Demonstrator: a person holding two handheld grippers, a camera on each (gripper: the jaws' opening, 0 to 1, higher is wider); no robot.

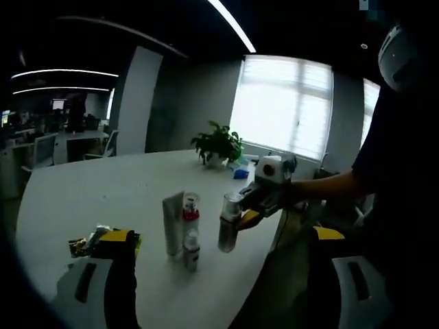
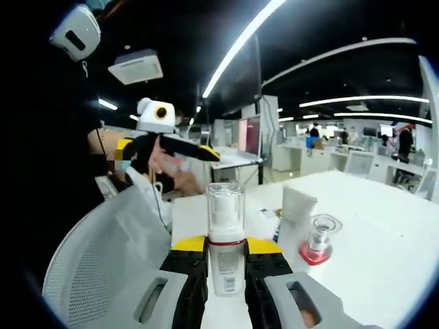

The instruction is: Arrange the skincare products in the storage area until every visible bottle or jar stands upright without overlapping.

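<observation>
My right gripper [image 2: 225, 255] is shut on a white bottle [image 2: 225, 236] with a clear cap and a red band, holding it upright. In the left gripper view this bottle [image 1: 229, 223] hangs just above the white table [image 1: 103, 192], with the right gripper [image 1: 255, 207] reaching in from the right. Beside it stand a white tube [image 1: 173, 223], a red-collared bottle [image 1: 191, 208] and a small bottle [image 1: 191, 248]. The tube [image 2: 296, 212] and red-collared bottle [image 2: 317, 245] sit to the right of the held one. My left gripper [image 1: 223, 235] is open wide, short of the group.
A potted plant [image 1: 218, 145] and a blue object [image 1: 240, 173] sit at the table's far side. Small packets [image 1: 88, 243] lie by my left jaw. A white mesh chair [image 2: 103, 267] stands at the table edge. A person's arm [image 1: 329, 185] holds the right gripper.
</observation>
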